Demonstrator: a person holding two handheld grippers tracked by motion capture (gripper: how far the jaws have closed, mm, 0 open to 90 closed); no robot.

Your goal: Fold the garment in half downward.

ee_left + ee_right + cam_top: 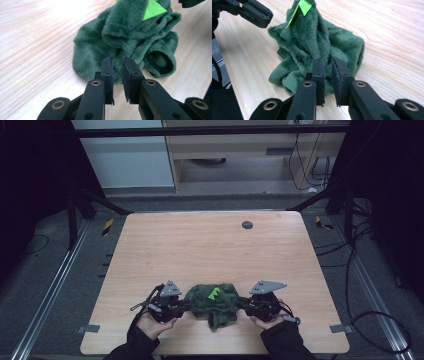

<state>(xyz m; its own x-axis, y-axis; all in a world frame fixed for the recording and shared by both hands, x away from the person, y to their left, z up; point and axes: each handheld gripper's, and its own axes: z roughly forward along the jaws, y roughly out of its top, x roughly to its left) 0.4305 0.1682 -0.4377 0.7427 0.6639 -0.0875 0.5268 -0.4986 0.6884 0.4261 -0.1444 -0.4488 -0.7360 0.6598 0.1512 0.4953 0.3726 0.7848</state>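
A crumpled dark green plush cloth (215, 304) with a bright green tag (214, 293) lies on the wooden table (200, 245) near its front edge. My left gripper (189, 304) is at the cloth's left side and my right gripper (239, 303) at its right, each held in a hand. In the left gripper view the left gripper (118, 60) stands a narrow gap open, its tips at the cloth (130, 32) with nothing pinched. The right gripper (326, 61) is likewise slightly open against the cloth (312, 42). The tag (304, 7) points up.
A small black round disc (247, 224) sits near the table's far edge. Dark frame posts and cables stand on the floor around the table. The left gripper's jaw (249, 11) shows beyond the cloth in the right gripper view.
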